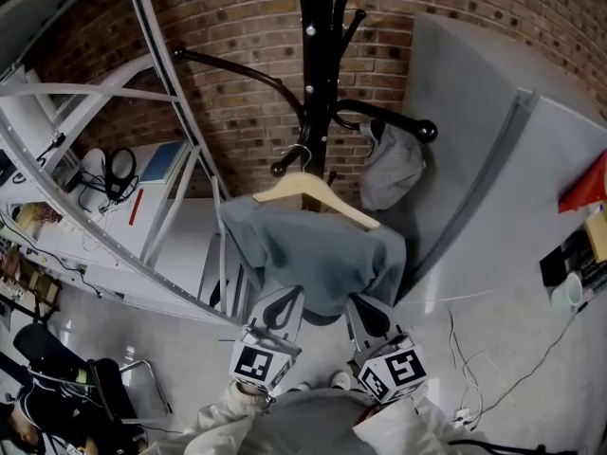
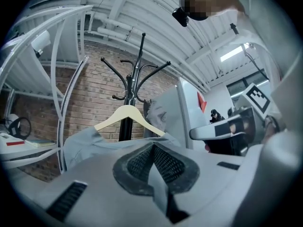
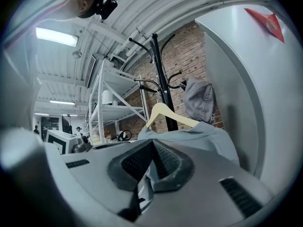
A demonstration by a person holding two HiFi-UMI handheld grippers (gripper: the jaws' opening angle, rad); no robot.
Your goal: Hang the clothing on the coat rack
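A grey-blue shirt (image 1: 318,254) hangs on a wooden hanger (image 1: 318,192) in front of the black coat rack (image 1: 318,55). The hanger's metal hook (image 1: 300,153) is close by a lower rack arm; whether it rests on it I cannot tell. My left gripper (image 1: 282,313) is shut on the shirt's lower cloth (image 2: 156,171), with the hanger (image 2: 128,116) and rack (image 2: 136,86) ahead. My right gripper (image 1: 368,316) is shut on the cloth (image 3: 150,169) too, below the hanger (image 3: 165,115). A grey cap (image 1: 391,164) hangs on a right-hand rack arm.
A white metal shelving frame (image 1: 161,112) leans at the left, a white table (image 1: 104,207) with headphones behind it. A tall grey cabinet (image 1: 493,159) stands close at the right of the rack. A brick wall (image 1: 237,27) is behind. Cables (image 1: 512,368) lie on the floor.
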